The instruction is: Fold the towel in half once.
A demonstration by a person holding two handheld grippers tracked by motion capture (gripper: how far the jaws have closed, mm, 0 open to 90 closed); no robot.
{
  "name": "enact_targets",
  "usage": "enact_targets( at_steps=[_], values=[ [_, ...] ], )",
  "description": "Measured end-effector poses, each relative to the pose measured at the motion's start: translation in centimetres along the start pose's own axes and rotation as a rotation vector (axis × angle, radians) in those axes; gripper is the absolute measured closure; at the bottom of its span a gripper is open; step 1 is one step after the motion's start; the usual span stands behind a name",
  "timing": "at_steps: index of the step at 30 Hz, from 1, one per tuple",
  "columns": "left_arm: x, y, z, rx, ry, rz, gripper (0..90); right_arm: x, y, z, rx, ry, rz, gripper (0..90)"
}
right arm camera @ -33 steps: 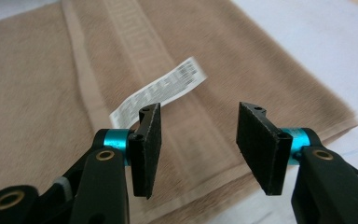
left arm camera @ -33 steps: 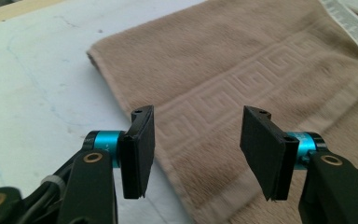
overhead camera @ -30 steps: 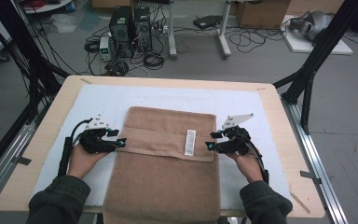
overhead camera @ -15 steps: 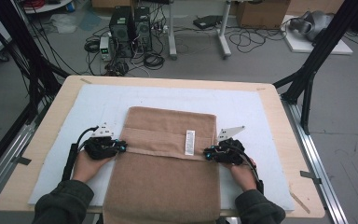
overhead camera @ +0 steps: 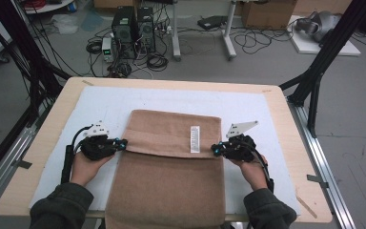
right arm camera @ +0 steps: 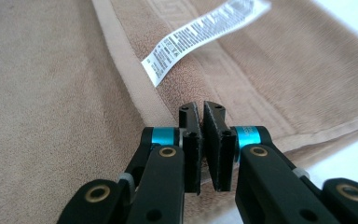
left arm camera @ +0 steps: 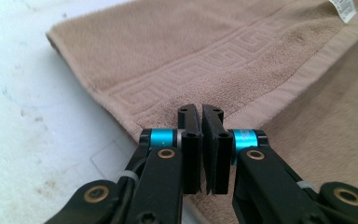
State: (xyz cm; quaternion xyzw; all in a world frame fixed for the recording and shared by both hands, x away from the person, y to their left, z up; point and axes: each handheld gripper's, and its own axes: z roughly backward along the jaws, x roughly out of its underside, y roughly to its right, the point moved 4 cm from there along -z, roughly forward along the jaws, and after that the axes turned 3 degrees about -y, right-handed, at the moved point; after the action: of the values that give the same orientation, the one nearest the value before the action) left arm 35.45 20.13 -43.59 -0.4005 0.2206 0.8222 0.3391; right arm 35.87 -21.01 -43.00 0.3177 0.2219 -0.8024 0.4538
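- Two grippers sit at the towel's sides, the left gripper at its left edge and the right gripper at its right edge, both level with the folded hem.
- Left gripper: jaws drawn together with a thin slit between them, tips over the hem; whether cloth is pinched there cannot be told.
- Right gripper: jaws likewise nearly closed, tips over the hem close to the towel's right edge; a grasp on the cloth cannot be told either.
- Each gripper is held by a hand, left hand and right hand, with dark green sleeves coming in from the near edge.
- Towel: brown, its far part folded back toward the near side, so a band with a key pattern and a plain hem lies across the middle; its near end hangs over the table's near edge.
- Label: white, printed, lying on the folded part just beside the right gripper.
- Mat: pale blue-white, under the towel, covering most of the table.
- Floor beyond the far edge: computer towers, tangled cables and a cardboard box.
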Motion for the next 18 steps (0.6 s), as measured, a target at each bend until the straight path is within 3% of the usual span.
enact_targets(
  at_steps=[4, 9, 18],
  values=[
    [-0.4, 0.6, 0.8, 0.01, 0.002, -0.019, 85.9, -0.4, -0.1, 1.2, -0.011, 0.041, -0.003, 85.7],
    [-0.2, 2.0, 1.8, 0.029, -0.002, -0.049, 86.0, 0.0, -1.5, 2.2, -0.037, 0.046, 0.01, 85.5],
    [2.3, 4.9, 3.5, 0.062, -0.008, -0.06, 85.9, 2.1, -4.3, 3.5, -0.086, 0.065, 0.026, 85.3]
  ],
)
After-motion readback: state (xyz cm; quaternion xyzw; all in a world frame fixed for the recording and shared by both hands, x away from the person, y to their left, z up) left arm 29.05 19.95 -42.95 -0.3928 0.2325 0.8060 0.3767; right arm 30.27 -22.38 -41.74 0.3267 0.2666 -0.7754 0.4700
